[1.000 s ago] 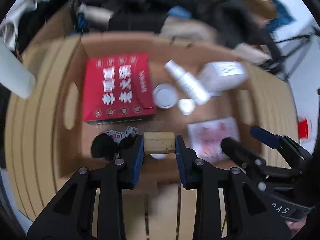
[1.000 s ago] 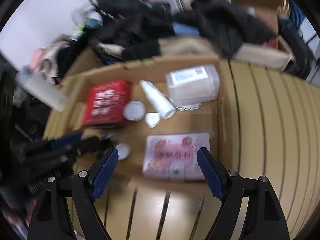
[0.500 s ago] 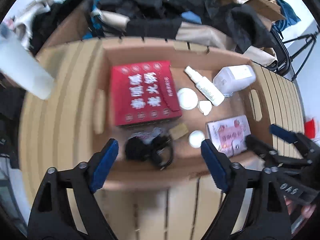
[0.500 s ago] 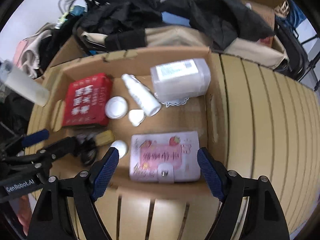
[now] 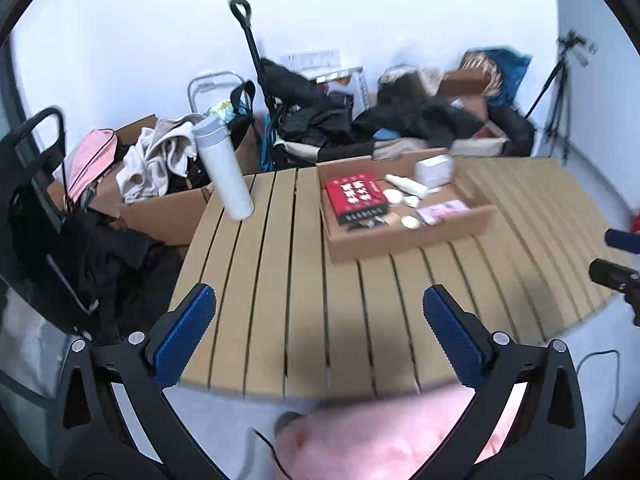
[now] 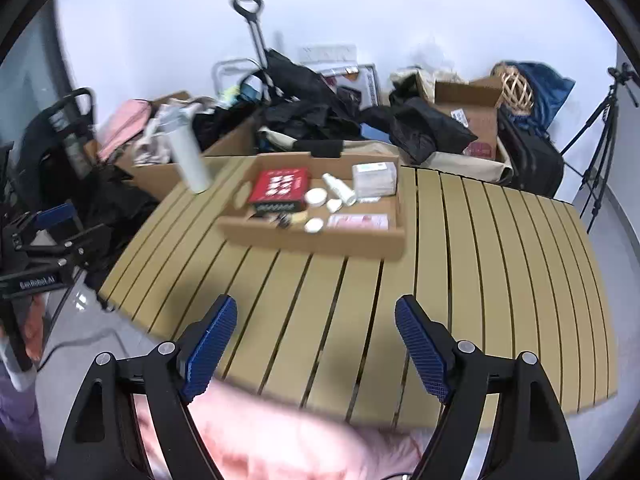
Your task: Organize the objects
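Both tools hang over the near edge of the slatted tan wooden table [image 6: 460, 264], each with its blue-padded jaws spread wide and nothing between them: the left gripper [image 5: 320, 336] at the bottom of its view, the right gripper [image 6: 316, 344] likewise. The shallow brown cardboard tray [image 6: 320, 240] sits in the upper middle of the frame, holding a red printed box [image 6: 280, 188], a white spray bottle [image 6: 340, 188], a pink packet [image 6: 358, 222] and small round lids. A tall white flask [image 5: 226, 172] stands upper left, well apart from the tray. The sorting looks finished; any further reach should come in high over the tray's near wall. Bare slats right of the tray give open room.
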A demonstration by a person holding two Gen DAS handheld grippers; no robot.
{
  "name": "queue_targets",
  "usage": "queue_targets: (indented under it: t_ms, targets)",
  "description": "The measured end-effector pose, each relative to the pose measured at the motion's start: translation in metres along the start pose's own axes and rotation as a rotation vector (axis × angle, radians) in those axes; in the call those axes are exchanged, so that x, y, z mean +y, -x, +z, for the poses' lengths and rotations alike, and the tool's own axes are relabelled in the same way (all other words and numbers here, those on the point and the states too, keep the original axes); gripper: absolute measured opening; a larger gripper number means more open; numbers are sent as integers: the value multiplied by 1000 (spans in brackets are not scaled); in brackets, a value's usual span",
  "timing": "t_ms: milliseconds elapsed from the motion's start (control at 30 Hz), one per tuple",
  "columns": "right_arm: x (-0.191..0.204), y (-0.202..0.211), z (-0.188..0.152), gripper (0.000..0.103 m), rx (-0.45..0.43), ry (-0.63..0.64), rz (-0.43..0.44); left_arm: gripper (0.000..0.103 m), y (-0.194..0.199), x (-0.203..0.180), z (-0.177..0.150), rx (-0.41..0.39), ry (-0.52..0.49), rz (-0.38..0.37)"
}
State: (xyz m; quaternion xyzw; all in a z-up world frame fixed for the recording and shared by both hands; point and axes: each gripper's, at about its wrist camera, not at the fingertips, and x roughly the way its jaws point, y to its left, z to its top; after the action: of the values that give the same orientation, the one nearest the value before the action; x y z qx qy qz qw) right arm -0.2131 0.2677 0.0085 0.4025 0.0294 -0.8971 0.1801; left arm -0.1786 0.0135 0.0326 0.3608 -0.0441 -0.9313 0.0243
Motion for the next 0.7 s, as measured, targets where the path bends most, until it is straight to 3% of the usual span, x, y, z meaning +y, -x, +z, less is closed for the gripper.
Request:
queue_targets:
  t_ms: [133,233,267,333,700]
  targets:
    - [22,49,-72,87,-96,1,-11,103,63,5,-78,-80,78,-5]
    - [37,65,-123,87,-133,-28,-11,103,77,1,-120,-53,142,-19]
    - [43,68,-140,87,-138,-54,-12,103,80,-5,-129,-44,122,-41]
    - [48,74,-157,87,-158,-102,-12,103,82,-12,-140,-49,83,-7]
    - [94,73,-165,88,-148,0,-83,103,106,-16,-151,-114,73,-5]
